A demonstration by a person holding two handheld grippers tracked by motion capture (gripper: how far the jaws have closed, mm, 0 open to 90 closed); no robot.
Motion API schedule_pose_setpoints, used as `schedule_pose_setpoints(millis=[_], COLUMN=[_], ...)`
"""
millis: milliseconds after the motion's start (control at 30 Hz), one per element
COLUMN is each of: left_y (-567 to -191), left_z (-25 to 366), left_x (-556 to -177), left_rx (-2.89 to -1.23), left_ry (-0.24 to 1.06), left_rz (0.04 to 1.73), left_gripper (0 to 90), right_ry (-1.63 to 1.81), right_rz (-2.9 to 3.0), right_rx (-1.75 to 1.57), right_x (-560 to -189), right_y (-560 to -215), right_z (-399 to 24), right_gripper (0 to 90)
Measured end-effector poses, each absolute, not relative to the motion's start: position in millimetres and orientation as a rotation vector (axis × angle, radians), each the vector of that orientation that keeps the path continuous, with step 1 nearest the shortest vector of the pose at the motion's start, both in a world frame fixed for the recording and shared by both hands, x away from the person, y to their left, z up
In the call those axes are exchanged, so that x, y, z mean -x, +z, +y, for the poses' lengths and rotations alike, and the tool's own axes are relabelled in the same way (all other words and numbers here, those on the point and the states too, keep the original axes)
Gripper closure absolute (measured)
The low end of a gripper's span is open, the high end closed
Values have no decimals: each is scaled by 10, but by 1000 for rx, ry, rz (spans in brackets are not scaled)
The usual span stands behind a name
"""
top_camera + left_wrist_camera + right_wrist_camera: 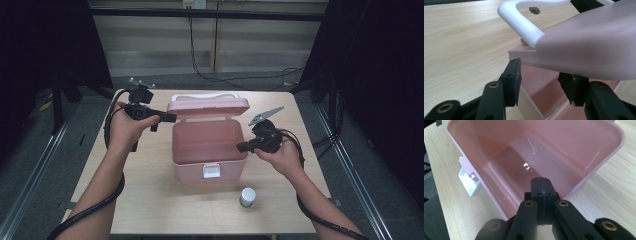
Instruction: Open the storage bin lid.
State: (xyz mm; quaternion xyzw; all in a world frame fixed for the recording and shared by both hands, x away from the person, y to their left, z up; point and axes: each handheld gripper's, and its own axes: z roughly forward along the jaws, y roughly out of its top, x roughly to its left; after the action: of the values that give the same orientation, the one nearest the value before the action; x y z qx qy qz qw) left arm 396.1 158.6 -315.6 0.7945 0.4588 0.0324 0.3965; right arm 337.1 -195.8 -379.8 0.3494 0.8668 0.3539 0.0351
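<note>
**Two grippers at one open pink box**

One large thing leads here: the pink box (209, 145) stands in the middle of the table (150, 210), its lid (207, 106) raised at the far side. The inside looks empty. I judge it to be thin, stiff plastic, light and rather glossy, so it may slide on the wood if you push it only from one side.

Your left gripper (541, 82) is at the left corner of the lid, with the jaws half spread on both sides of the lid's edge; I cannot tell if the pads already press on it. That edge is a good place to hold, better than the smooth white handle (524, 22).

Your right gripper (541, 186) hangs over the right rim of the box with its jaws pressed together and nothing between them.

The white latch (211, 171) is at the front wall, and a small white-capped jar (247, 196) stands near the front, apart from the box.
</note>
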Motion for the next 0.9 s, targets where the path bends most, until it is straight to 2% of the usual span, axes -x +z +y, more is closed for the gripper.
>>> schedule_pose_setpoints(millis=[600, 900], left_y=[-3063, -3015], left_z=[1543, 1539], left_x=[-4051, -4102], left_rx=[-1985, -2002], left_ry=[91, 100], left_rz=[1182, 1227], left_gripper=[646, 740], right_ry=[1084, 1071], right_rz=[2665, 2671], right_rx=[-1040, -1025], right_x=[-3342, -3349], right_y=[-3854, -3881], right_z=[-1954, -1927], right_gripper=[900, 900])
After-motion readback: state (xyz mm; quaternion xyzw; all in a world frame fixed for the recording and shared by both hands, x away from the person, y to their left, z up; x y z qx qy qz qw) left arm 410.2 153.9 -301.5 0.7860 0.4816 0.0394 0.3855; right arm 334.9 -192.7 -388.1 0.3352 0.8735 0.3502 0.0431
